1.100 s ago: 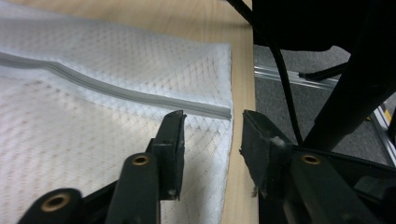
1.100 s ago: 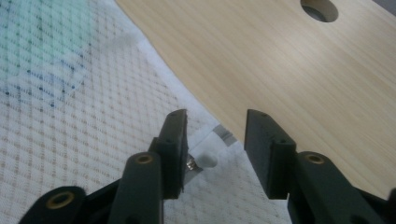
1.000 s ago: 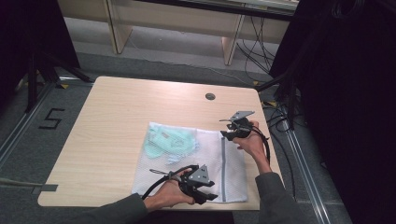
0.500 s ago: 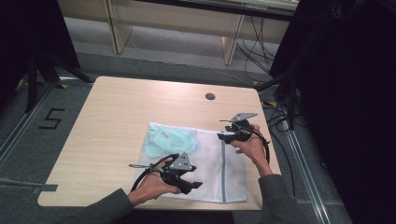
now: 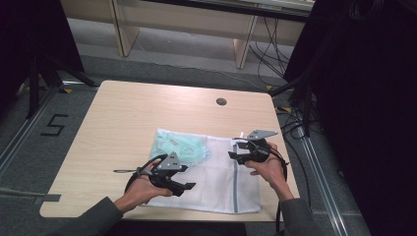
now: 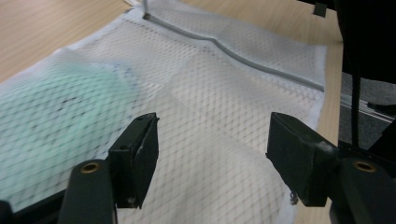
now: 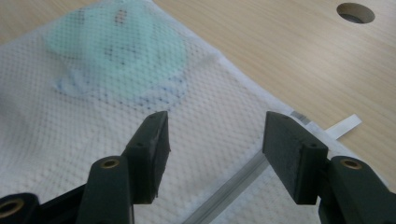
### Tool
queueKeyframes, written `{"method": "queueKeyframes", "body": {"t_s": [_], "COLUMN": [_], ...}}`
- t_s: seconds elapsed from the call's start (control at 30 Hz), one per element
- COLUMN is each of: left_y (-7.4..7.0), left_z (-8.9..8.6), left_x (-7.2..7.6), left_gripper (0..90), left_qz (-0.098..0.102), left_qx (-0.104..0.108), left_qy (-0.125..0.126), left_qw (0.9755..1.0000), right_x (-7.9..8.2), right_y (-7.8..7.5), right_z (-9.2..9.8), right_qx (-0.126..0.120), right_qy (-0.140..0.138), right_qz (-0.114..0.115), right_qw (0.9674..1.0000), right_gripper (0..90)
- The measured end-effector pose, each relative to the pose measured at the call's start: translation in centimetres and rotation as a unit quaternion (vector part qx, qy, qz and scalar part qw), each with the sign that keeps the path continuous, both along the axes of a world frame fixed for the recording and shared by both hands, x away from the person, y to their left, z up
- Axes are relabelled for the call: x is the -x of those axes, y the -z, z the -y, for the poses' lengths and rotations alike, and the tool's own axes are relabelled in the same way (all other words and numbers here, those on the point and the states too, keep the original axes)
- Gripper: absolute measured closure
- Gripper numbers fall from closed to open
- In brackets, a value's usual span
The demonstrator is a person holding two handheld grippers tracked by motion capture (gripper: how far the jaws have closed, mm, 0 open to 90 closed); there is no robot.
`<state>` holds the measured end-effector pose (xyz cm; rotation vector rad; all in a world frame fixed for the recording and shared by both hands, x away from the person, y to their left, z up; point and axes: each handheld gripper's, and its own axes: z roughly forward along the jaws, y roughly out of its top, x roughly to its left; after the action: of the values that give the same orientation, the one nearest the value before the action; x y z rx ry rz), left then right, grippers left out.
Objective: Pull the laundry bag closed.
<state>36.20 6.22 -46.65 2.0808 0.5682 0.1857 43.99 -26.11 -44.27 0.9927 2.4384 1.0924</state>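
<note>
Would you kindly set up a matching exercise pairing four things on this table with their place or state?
Things:
1. white mesh laundry bag
2. mint-green garment
3. left tool
4. round hole

Place or state:
A. in the tabletop, beyond the bag
B. jaws apart, nothing between them
C. inside the bag
D. lying flat on the table

Pairs: 1-D, 2-C, 3-B, 4-A

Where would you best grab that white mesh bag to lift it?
Probably at the flat, empty end of the mesh bag, near the grey zipper, coming down from above. There the mesh lies thin and slack, so jaws can pinch a fold; the green cloth bulks up the far end. Both the left gripper and right gripper stand open above it.
</note>
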Motion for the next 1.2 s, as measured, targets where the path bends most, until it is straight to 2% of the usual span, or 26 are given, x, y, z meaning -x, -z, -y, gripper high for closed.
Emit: {"method": "queueKeyframes", "body": {"t_s": [0.1,0.13,0.17,0.2,0.27,0.33,0.37,0.4,0.43,0.47,0.5,0.6,0.67,0.7,0.73,0.77,0.8,0.87,0.9,0.97,1.0,1.03,1.1,1.13,1.17,1.2], "left_y": [0.1,0.2,0.1,0.1,0.0,-0.2,-0.1,-0.2,-0.2,-0.1,-0.2,-0.1,-0.2,-0.3,-0.4,-0.4,-0.4,-0.4,-0.5,-0.4,-0.5,-0.5,-0.5,-0.4,-0.4,-0.4], "left_z": [-1.0,-1.2,-1.4,-1.6,-1.8,-2.3,-2.4,-2.7,-2.9,-3.1,-3.3,-3.7,-4.0,-4.2,-4.4,-4.6,-4.7,-5.1,-5.3,-5.5,-5.6,-5.7,-5.8,-5.9,-5.8,-5.8], "left_x": [0.1,0.3,0.3,0.5,0.5,0.5,0.6,0.5,0.6,0.6,0.6,0.7,0.7,0.7,0.8,0.9,1.0,1.1,1.1,1.2,1.4,1.4,1.5,1.6,1.7,1.9], "left_gripper": [33.3,33.1,33.0,32.6,32.1,31.8,31.8,31.7,31.6,31.3,31.3,29.0,27.9,27.3,26.8,26.6,26.4,25.9,25.9,25.8,25.8,25.6,25.2,24.8,24.3,23.9], "left_qz": [-0.009,-0.011,-0.006,-0.009,-0.008,-0.005,-0.005,0.001,-0.005,-0.006,-0.007,-0.003,-0.001,0.000,-0.009,-0.002,-0.002,-0.004,-0.012,-0.002,-0.008,-0.004,-0.001,-0.003,-0.014,-0.017], "left_qx": [-0.005,0.001,-0.002,0.000,0.007,0.003,0.009,0.000,0.002,0.002,-0.006,0.000,-0.004,-0.002,-0.002,0.000,0.000,0.002,0.003,0.006,0.007,0.008,0.004,0.006,0.015,0.015], "left_qy": [-0.004,-0.008,-0.002,-0.010,-0.011,-0.007,-0.017,-0.011,-0.019,-0.022,-0.017,-0.042,-0.047,-0.052,-0.053,-0.059,-0.061,-0.066,-0.064,-0.067,-0.077,-0.071,-0.070,-0.068,-0.077,-0.078], "left_qw": [0.9999,0.9999,1.0000,0.9999,0.9999,1.0000,0.9998,0.9999,0.9998,0.9997,0.9998,0.9991,0.9989,0.9986,0.9985,0.9983,0.9981,0.9978,0.9979,0.9977,0.9970,0.9975,0.9976,0.9976,0.9968,0.9967], "right_x": [0.9,1.2,1.4,1.7,2.2,2.6,2.8,3.0,3.5,3.5,3.8,4.3,4.7,5.0,5.0,5.2,5.6,6.1,6.2,6.7,6.9,7.0,7.4,7.6,7.9,7.9], "right_y": [0.2,0.2,0.2,0.3,0.5,0.5,0.4,0.5,0.4,0.6,0.6,0.8,0.9,0.9,1.0,1.0,1.0,1.1,1.2,1.3,1.4,1.6,1.5,1.5,1.5,1.6], "right_z": [0.0,0.0,0.0,0.0,-0.1,-0.1,0.0,0.0,-0.1,0.0,0.1,0.4,0.4,0.3,0.5,0.5,0.4,0.3,0.4,0.3,0.2,0.2,0.4,0.4,0.4,0.5], "right_qx": [-0.002,0.001,0.000,-0.003,0.000,-0.001,0.002,-0.003,-0.003,-0.002,0.000,0.004,0.001,-0.004,0.001,0.001,-0.001,-0.004,0.001,0.007,0.005,0.003,0.011,0.013,0.010,0.012], "right_qy": [-0.002,-0.004,-0.006,-0.003,-0.007,-0.006,-0.010,-0.007,-0.001,-0.007,-0.006,-0.011,-0.007,0.000,-0.007,-0.005,-0.002,-0.002,-0.008,-0.009,-0.009,-0.008,-0.011,-0.010,-0.005,-0.011], "right_qz": [0.000,0.001,0.003,0.002,0.002,0.001,-0.003,0.004,-0.015,0.002,-0.005,-0.006,-0.001,-0.010,-0.003,-0.003,-0.014,-0.015,-0.008,-0.017,-0.014,-0.007,-0.014,-0.015,-0.029,-0.014], "right_qw": [1.0000,1.0000,1.0000,1.0000,1.0000,1.0000,0.9999,1.0000,0.9999,1.0000,1.0000,0.9999,1.0000,0.9999,1.0000,1.0000,0.9999,0.9999,0.9999,0.9998,0.9998,0.9999,0.9998,0.9998,0.9995,0.9998], "right_gripper": [40.8,40.3,40.0,39.7,39.2,38.6,38.3,37.7,37.0,36.3,36.2,35.1,34.5,33.5,32.7,32.6,32.4,31.5,31.2,30.6,30.6,30.5,29.5,28.7,28.7,28.7]}}
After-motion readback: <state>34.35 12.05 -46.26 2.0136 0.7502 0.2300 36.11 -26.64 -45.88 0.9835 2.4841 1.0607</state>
